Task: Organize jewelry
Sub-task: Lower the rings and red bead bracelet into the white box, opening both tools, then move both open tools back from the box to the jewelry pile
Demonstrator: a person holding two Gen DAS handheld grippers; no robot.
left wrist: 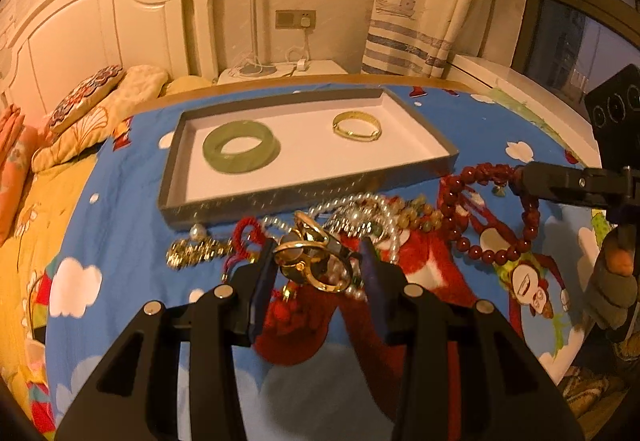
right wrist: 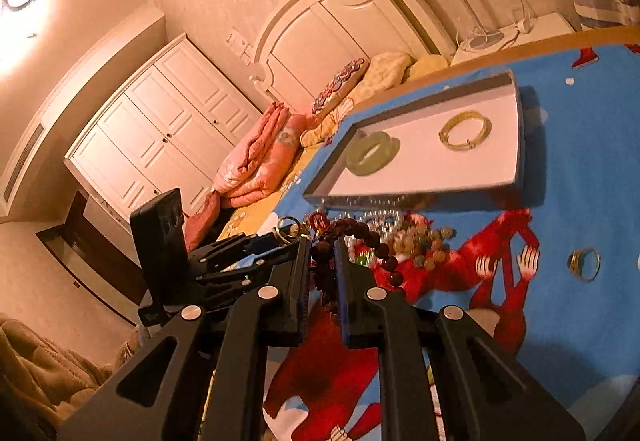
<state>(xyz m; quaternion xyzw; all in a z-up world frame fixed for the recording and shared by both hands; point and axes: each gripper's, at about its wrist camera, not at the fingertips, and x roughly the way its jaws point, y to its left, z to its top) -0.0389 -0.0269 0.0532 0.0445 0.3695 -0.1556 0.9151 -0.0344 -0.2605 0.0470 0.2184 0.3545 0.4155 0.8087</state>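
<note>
My left gripper (left wrist: 319,253) is shut on a cluster of linked gold bangles (left wrist: 316,265), held just above the jewelry pile. My right gripper (right wrist: 322,245) is shut on a dark red bead bracelet (right wrist: 384,253); in the left wrist view the bracelet (left wrist: 480,253) hangs in a loop from the right gripper (left wrist: 520,179). Behind the pile lies a grey tray (left wrist: 280,197) with a white floor. It holds a green jade bangle (left wrist: 240,151) and a gold bangle (left wrist: 357,126). The pile holds a pearl string (left wrist: 360,209), a gold chain (left wrist: 192,251) and a red cord (left wrist: 248,237).
A blue cartoon cloth (left wrist: 120,225) covers the table. One more gold ring (right wrist: 584,263) lies alone on the cloth at the right. Beyond the table's far edge are a bed with pillows (left wrist: 96,109), a white headboard, a nightstand (left wrist: 280,69) and a curtain. A gloved hand (left wrist: 612,281) holds the right gripper.
</note>
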